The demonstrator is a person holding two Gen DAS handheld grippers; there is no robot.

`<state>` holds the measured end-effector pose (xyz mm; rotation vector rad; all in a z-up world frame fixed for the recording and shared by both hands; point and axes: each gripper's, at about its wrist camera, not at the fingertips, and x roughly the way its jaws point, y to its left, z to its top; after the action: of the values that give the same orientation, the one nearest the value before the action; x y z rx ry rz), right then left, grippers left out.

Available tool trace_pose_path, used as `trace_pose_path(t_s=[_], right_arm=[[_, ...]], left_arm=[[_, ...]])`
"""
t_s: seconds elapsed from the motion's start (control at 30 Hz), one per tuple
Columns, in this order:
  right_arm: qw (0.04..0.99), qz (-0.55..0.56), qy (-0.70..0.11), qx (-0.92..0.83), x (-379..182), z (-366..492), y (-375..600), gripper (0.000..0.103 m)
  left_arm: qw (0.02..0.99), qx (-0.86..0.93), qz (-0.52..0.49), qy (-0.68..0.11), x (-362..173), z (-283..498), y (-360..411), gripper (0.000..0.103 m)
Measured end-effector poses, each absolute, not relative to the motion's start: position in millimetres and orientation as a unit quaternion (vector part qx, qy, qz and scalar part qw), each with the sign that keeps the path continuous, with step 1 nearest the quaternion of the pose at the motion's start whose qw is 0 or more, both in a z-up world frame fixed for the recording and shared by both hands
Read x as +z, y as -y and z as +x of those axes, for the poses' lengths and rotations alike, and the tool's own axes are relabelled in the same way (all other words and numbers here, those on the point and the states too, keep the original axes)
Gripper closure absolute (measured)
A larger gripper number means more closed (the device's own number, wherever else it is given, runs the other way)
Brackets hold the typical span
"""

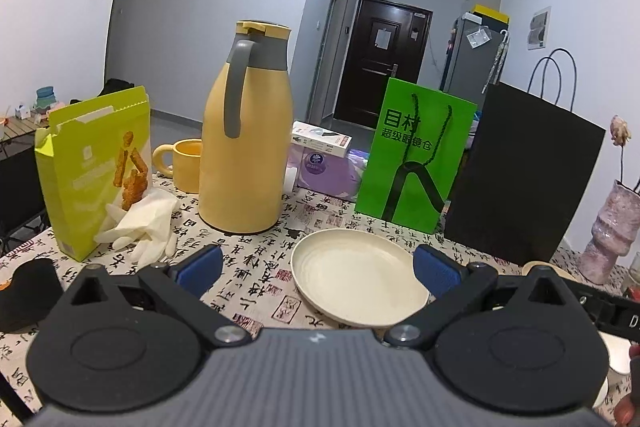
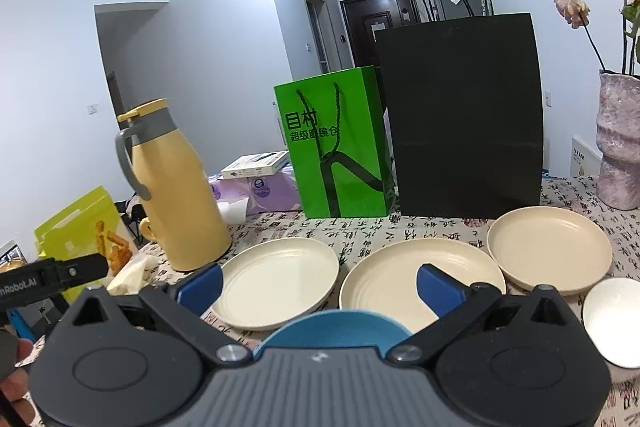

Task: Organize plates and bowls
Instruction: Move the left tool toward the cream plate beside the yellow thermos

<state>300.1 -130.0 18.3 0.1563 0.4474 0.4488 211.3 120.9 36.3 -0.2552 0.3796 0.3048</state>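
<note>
Three cream, shallow round plates lie in a row on the calligraphy-printed tablecloth (image 2: 568, 187), all in front of the tall black paper bag (image 2: 460, 115): the left cream plate (image 2: 280, 279) sits forward and left of the bag, below the bright green paper bag (image 2: 336, 147); the middle cream plate (image 2: 404, 275) lies straight in front of it; the right cream plate (image 2: 548, 247) lies in front of its right corner; none is stacked, and the left and middle rims look close but apart. A blue round bowl (image 2: 332, 327) sits nearest the right camera, forward of the black bag, and a white bowl (image 2: 612, 319) lies forward and right of it. The right gripper (image 2: 318, 289) hangs above the blue bowl with its fingers spread wide and empty; the left gripper (image 1: 318, 267) hovers beside the left plate, likewise spread and holding nothing, its right finger over that plate's near rim. The yellow insulated jug (image 1: 244, 147) stands well left of the black bag. Judging from this, the step in hand is a first pickup; a thin plate wants one finger slid under the rim and one on top, a firm pinch at the edge, then a level lift so it clears its neighbour before being lowered centred onto another plate.
</note>
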Motion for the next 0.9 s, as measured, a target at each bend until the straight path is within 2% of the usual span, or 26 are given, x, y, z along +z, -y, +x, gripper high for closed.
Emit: trace_pose_path(t_s=[0.53,0.9], right_arm=[[0.949,0.077,-0.225,0.205,19.7,349.7,98.8,0.0],[0.948,0.082,-0.24,0.192,10.7,381.6,79.7,0.0]], left_arm=[[0.946,0.17,-0.193,-0.196,31.0,269.2,-170.3,0.0],[0.935,0.212,-0.211,-0.188,3.2,299.9,-206.4,0.0]])
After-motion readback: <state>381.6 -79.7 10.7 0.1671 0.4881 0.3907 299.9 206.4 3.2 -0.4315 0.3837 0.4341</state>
